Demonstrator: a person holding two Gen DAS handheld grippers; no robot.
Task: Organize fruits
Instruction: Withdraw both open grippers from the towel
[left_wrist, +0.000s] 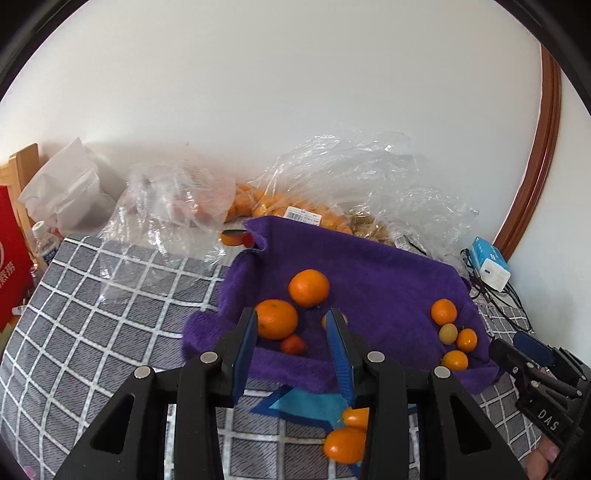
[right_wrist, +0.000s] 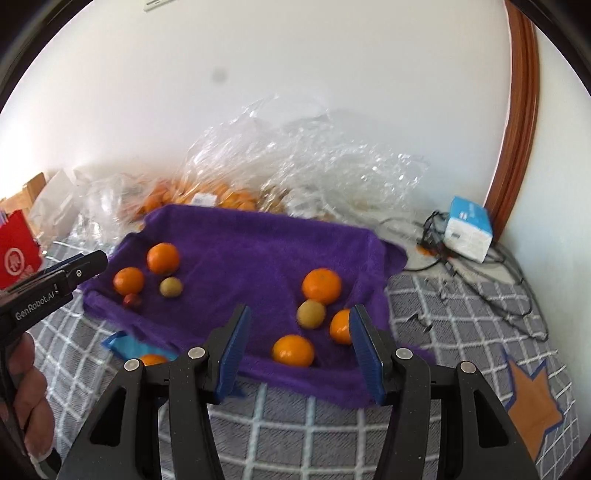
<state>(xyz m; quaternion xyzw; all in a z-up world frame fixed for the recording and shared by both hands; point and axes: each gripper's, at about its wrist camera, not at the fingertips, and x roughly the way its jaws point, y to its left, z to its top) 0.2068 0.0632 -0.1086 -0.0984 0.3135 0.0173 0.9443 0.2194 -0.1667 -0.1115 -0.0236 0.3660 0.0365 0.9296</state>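
Note:
A purple towel (left_wrist: 369, 266) (right_wrist: 251, 251) lies on the checked cloth and carries several oranges. In the left wrist view two big oranges (left_wrist: 308, 288) (left_wrist: 276, 318) and a small reddish fruit (left_wrist: 292, 345) lie near my left gripper (left_wrist: 291, 325), which is open and empty above the towel's near edge. A right-hand group holds oranges (right_wrist: 321, 288) (right_wrist: 293, 350) and a yellow-green fruit (right_wrist: 311, 313). My right gripper (right_wrist: 299, 332) is open and empty, with this group between its fingers. A blue star patch (left_wrist: 303, 404) with two small oranges (left_wrist: 345, 445) lies below the left gripper.
Clear plastic bags of oranges (left_wrist: 291, 206) (right_wrist: 229, 184) pile against the white wall behind the towel. A white and blue box (right_wrist: 467, 236) with black cables sits at the right. A red bag (left_wrist: 11, 258) stands at the left. An orange star patch (right_wrist: 532, 402) lies at the right.

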